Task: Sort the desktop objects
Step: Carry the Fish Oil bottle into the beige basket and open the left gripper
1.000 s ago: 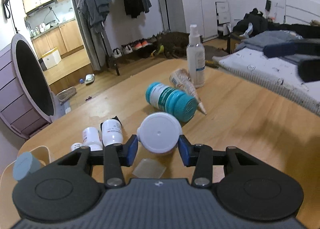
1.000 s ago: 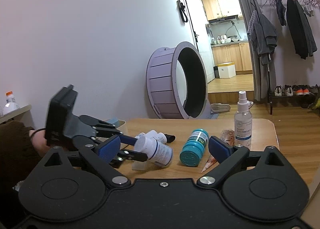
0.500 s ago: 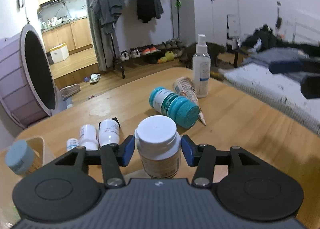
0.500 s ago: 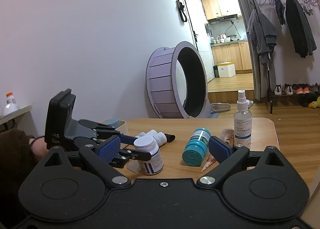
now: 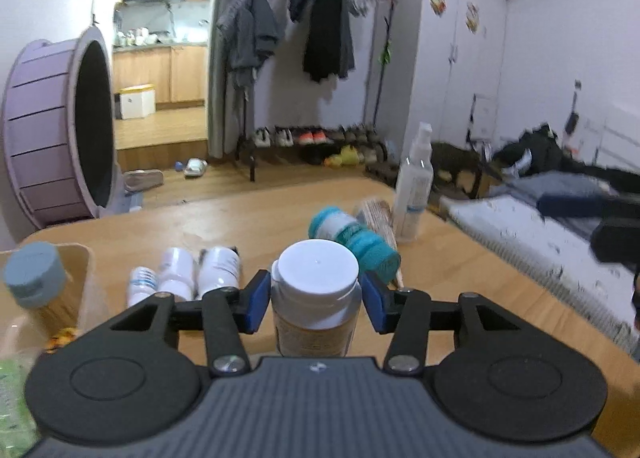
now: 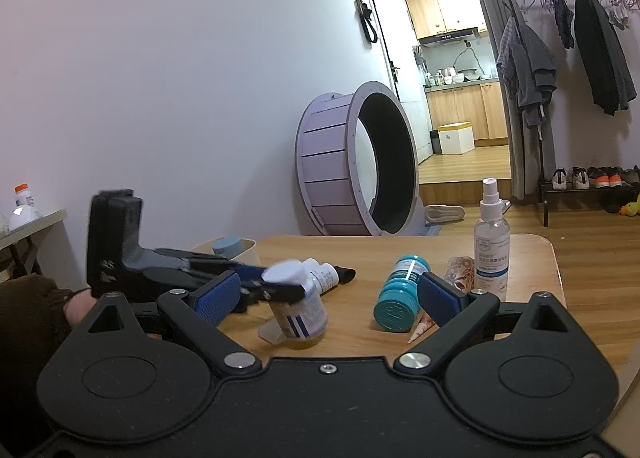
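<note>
left wrist view: my left gripper [image 5: 316, 300] brackets the white-capped bottle [image 5: 316, 290], which stands upright on the wooden table [image 5: 460, 278]. the blue pads sit just off its shoulders, a sliver of gap each side; jaws narrow, having just eased apart, bottle between them but no firm pinch that i can see. i judge it is being set upright here. far of it the teal bottle [image 5: 356, 242] lies on its side, the spray bottle [image 5: 414, 185] stands beyond it, three small white bottles [image 5: 188, 272] lie left, and the bin [image 5: 82, 270] sits at far left.

right wrist view: my right gripper [image 6: 328, 298] hangs wide, nothing between its pads. only here does the bottle's slight tilt show, its base on the table beside a clear flat piece [image 6: 272, 332], and my left hand [image 6: 78, 306] behind the tool. bin contents show only in the left view.
</note>
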A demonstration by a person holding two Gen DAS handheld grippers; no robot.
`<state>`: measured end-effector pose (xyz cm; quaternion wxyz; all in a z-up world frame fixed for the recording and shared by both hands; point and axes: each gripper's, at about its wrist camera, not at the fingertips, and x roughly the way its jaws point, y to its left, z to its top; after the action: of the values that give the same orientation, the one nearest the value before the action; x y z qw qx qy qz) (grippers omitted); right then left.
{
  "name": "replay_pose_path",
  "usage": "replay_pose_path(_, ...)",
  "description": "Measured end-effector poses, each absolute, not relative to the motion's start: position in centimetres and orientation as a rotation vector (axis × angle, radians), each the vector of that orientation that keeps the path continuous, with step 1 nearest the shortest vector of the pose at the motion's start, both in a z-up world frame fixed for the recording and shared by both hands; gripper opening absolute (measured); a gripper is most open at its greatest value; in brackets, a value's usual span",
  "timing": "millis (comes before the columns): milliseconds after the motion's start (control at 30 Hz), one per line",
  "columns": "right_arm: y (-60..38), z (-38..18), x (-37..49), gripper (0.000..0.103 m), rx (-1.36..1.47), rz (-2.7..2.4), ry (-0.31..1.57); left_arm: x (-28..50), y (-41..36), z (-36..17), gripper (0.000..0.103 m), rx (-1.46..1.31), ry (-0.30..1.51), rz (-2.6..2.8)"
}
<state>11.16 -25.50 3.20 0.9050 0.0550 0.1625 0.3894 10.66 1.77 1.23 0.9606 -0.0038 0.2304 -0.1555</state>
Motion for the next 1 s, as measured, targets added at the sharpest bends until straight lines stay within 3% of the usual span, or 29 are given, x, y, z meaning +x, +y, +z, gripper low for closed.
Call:
replay_pose_path(467, -23.9, 2.6, 10.9, 0.096, 0.104, 0.838, 0.353, 6.4, 12.1, 7.1, 0.049, -0.048, 0.407, 0.020)
replay_pose_path(1000, -22.9, 2.2, 11.0, 0.096, 0.082, 0.841, 0.377, 12.3, 17.3, 5.1, 0.049, -0.004, 0.534, 0.190)
